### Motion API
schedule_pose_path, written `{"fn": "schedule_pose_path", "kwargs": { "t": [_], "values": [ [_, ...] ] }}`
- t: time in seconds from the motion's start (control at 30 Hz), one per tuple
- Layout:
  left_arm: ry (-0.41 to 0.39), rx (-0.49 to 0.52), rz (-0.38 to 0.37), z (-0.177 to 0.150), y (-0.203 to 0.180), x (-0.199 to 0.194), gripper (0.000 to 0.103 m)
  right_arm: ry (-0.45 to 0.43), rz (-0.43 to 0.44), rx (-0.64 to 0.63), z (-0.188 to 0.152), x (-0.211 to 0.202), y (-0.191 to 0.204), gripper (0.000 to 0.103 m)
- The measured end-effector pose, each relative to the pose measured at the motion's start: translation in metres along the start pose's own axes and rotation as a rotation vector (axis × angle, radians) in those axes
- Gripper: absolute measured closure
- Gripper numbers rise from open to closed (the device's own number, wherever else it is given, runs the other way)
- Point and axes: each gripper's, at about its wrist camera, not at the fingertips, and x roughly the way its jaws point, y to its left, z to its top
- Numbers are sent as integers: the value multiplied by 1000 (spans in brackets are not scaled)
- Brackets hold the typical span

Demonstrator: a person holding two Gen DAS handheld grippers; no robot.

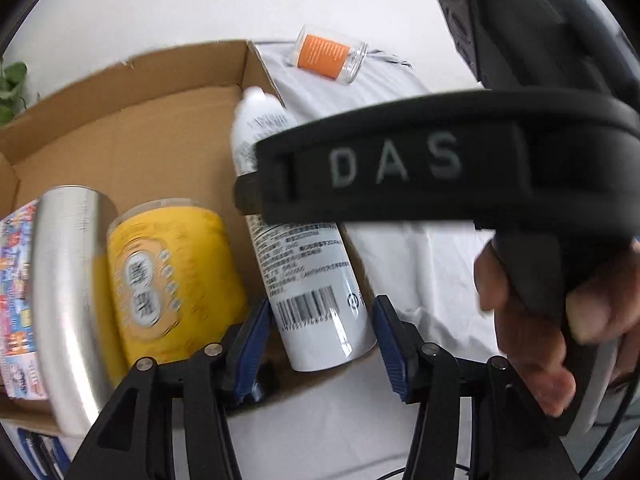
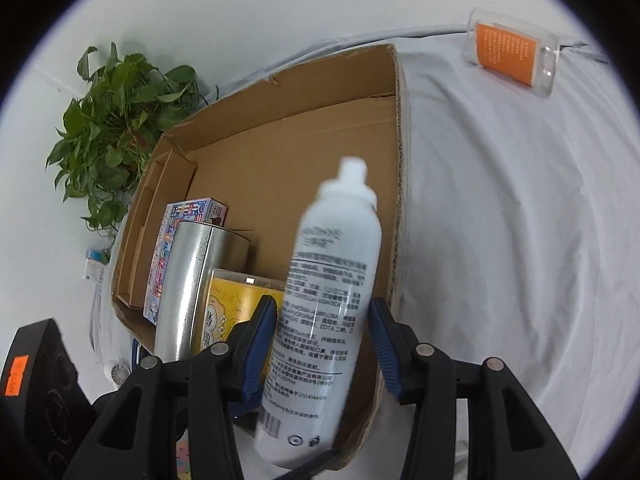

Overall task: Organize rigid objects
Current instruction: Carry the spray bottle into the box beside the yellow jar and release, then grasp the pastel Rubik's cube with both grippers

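White cloth (image 2: pixel 500 240), white wall (image 2: pixel 240 8), plant (image 2: pixel 120 120); L claw (image 1: pixel 322 320), R claw (image 2: pixel 322 320) part-open, spray bottle (image 2: pixel 332 260) loose btwn R's.

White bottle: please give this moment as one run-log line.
bottle: tilted in box, by yellow can | left gripper: open around its base | right gripper: around its middle, grip unclear

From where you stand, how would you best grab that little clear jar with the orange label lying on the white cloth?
Grip the clear jar across its round body at the orange label, probably coming from above. It lies on its side on the white cloth, apart from the cardboard box, so both sides are free for the tongs.
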Motion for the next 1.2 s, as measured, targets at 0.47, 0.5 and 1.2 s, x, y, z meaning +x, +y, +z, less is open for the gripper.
{"fn": "schedule_pose_path", "kwargs": {
  "t": [0.47, 0.5, 1.2],
  "values": [
    [-402, -25, 622, -156, 12, -167, 1, -461, -316, -254, -175, -77, 156, 16],
    [-394, -43, 629, -181, 25, -169, 1, -462, -313, -271, -190, -71, 168, 16],
    [-173, -204, 295, -397, 100, -63, 1, -245, -59, -476, -350, 35, 227, 20]
  ]
}}
